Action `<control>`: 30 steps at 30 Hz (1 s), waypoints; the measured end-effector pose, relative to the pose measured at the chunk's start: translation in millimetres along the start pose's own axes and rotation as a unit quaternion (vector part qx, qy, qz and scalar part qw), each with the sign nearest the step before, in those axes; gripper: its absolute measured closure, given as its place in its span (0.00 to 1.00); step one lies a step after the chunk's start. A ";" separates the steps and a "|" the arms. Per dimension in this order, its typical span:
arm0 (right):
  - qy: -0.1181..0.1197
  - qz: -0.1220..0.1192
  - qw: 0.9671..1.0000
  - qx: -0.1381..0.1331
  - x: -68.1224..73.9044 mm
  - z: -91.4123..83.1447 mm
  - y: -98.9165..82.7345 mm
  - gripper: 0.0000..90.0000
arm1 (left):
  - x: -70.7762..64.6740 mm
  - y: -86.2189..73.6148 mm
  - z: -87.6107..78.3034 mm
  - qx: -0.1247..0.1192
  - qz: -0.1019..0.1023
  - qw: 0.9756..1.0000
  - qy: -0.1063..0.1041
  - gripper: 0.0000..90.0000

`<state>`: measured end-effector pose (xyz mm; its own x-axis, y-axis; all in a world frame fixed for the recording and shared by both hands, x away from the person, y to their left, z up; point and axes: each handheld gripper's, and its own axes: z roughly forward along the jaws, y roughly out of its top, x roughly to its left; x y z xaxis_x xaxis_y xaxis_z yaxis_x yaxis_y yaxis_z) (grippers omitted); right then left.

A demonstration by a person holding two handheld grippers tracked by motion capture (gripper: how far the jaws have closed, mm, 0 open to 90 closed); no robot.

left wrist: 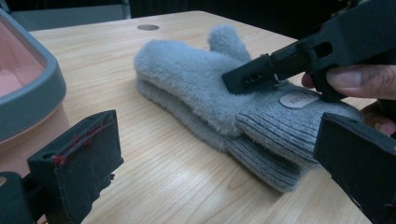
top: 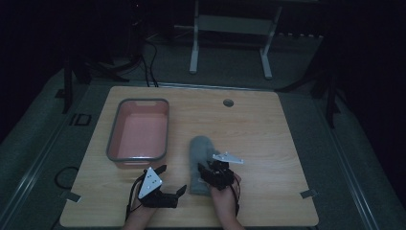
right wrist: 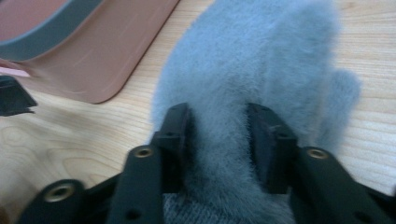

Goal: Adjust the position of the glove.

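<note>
A dim room, seen from above your side of a pale wooden counter (top: 268, 129). Your two forearms enter from the bottom edge. Your left gripper (top: 172, 190) rests low on the counter near the front edge, its black jaws standing apart with nothing between them and a grey three-cornered plate on top. Just to its right, your right gripper (top: 207, 171) sits on the near end of a grey mitten (top: 199, 149), which lies flat with its rounded tip pointing away from you. Left of the mitten, close beside it, stands a pink tub (top: 113, 139) with a grey rim. A small round hole (top: 228, 102) marks the counter's far edge.
</note>
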<state>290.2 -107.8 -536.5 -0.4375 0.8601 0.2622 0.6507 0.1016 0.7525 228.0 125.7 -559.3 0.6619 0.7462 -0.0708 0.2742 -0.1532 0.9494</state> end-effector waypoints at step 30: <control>0.132 -0.154 0.978 0.041 -77.6 -47.8 32.1 0.16 | -5.1 34.6 10.2 0.066 -0.021 0.997 -0.018 0.02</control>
<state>315.3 -195.2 -503.8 -0.7589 0.6244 0.1848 0.5047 0.3847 0.7728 241.2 110.0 -529.2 0.6717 0.7306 -0.1231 0.3899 -0.2073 0.8972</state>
